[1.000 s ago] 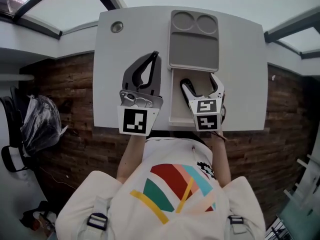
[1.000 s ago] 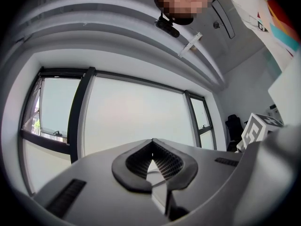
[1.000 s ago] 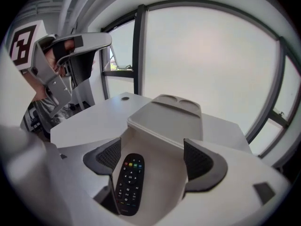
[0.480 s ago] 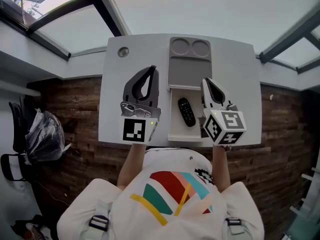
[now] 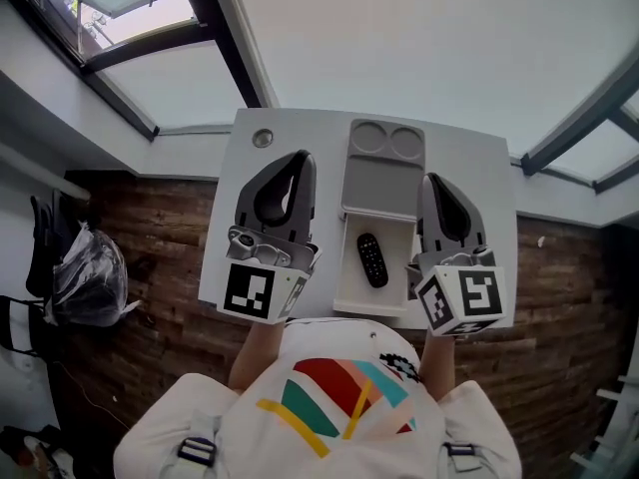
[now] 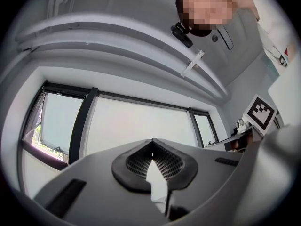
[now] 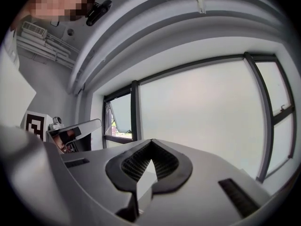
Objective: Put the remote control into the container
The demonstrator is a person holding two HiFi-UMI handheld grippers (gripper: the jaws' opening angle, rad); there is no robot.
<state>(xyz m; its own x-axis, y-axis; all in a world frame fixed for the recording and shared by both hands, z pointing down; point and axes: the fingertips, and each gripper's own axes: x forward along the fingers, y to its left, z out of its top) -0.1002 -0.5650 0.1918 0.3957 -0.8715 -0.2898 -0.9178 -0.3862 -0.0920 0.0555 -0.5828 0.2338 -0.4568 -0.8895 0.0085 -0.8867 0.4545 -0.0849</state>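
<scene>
Right claw: right gripper (image 5: 433, 182) jaws pressed together, empty, just beside the container (image 5: 346, 292).
Left claw: left gripper (image 5: 298, 158) likewise closed, empty.
Remote: remote control (image 5: 371, 259) lies flat inside container.
Advice: task looks finished; draw both claws away without nudging it.

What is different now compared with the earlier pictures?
The right claw, open down in the container a second ago, has closed empty and lifted clear. The left claw lifted too. The remote control lies in the container as before.
</scene>
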